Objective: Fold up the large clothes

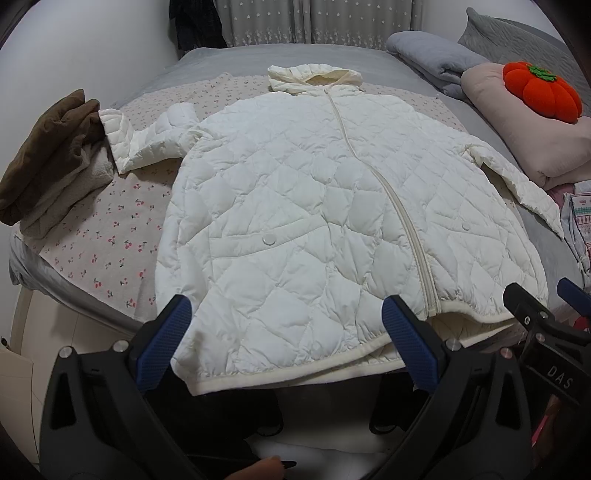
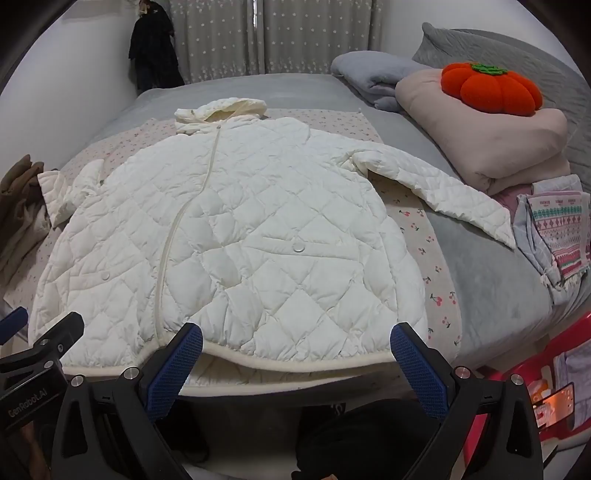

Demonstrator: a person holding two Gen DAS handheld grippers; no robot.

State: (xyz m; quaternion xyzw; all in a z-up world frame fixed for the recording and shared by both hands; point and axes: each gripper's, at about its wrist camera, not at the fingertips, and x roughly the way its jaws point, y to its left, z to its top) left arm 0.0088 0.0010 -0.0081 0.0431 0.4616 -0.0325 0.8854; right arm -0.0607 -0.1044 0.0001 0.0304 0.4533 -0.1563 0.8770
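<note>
Lying flat and face up on the bed [image 1: 229, 55], the white quilted jacket [image 1: 303, 206] is zipped shut, its hood [image 1: 314, 75] pointing toward the far curtains [image 1: 314, 22] and its hem hanging just over the near edge of the mattress. It rests on a cherry-print sheet [image 1: 107, 236] spread over the grey bedcover. One sleeve [image 1: 147, 138] is bunched up on the left side of the left wrist view, touching a brown garment [image 1: 48, 147] heaped beside it; the other sleeve [image 2: 436, 188] stretches out straight toward the pillows.

The left gripper [image 1: 291, 339] hovers at the hem with its blue-padded fingers [image 1: 166, 343] spread wide apart, holding nothing. The right gripper [image 2: 295, 369] sits at the hem too, further along toward the straight sleeve, its fingers [image 2: 417, 369] likewise wide apart and not clamped on any cloth. Each gripper shows at the edge of the other's view.

Beyond the straight sleeve lies a pink folded blanket [image 2: 491, 140] with an orange pumpkin cushion [image 2: 487, 86] on top, a grey rolled blanket [image 2: 373, 74] behind it, and a patterned folded cloth [image 2: 561, 229] nearer the bed's edge. A dark garment [image 2: 153, 48] hangs by the curtains.
</note>
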